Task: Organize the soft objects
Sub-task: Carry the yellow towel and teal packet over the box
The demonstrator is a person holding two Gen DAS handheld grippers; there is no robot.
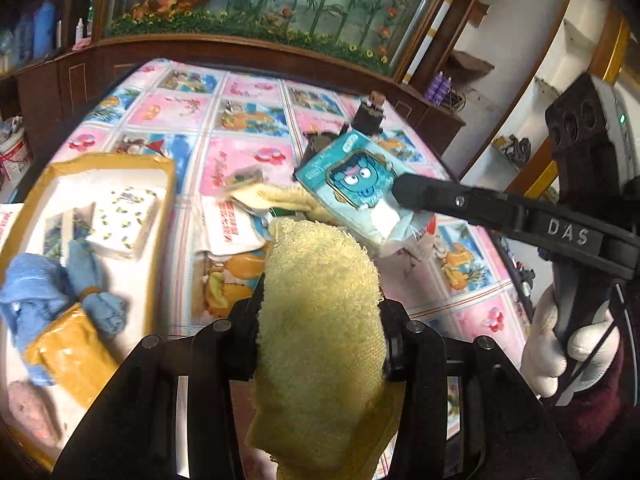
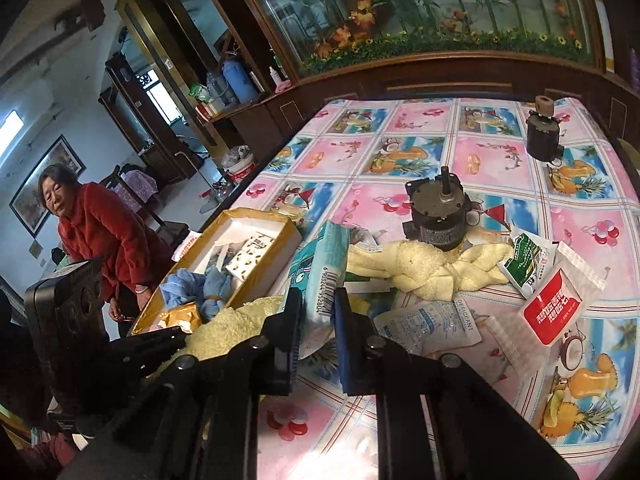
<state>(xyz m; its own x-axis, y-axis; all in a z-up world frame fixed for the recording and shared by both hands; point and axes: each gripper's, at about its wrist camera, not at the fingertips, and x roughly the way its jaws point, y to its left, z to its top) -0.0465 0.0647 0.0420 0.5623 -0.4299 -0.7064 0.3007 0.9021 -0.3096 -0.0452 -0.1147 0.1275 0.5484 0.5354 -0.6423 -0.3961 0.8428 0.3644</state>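
Note:
In the left wrist view my left gripper [image 1: 322, 304] is shut on a folded yellow towel [image 1: 320, 264] that stands up between its fingers, just right of the yellow-rimmed box [image 1: 164, 168]. My right gripper [image 1: 394, 200] comes in from the right, shut on a teal tissue pack [image 1: 352, 184] lifted off the table. In the right wrist view the tissue pack [image 2: 324, 264] stands on edge between the right gripper's [image 2: 316, 312] pads, and the yellow towel [image 2: 228, 320] shows to their left. The box [image 2: 256, 214] holds a blue cloth [image 1: 44, 280], a bee-print tissue pack [image 1: 124, 220] and a yellow packet [image 1: 68, 352].
A second, knotted yellow towel [image 2: 424, 272] lies mid-table beside a dark motor [image 2: 438, 216]; another motor [image 2: 540, 136] stands at the far right. Sachets lie nearby: red-and-white [image 2: 556, 304], desiccant [image 2: 432, 324], green [image 2: 528, 264]. A person in a red jacket [image 2: 104, 240] stands left of the table.

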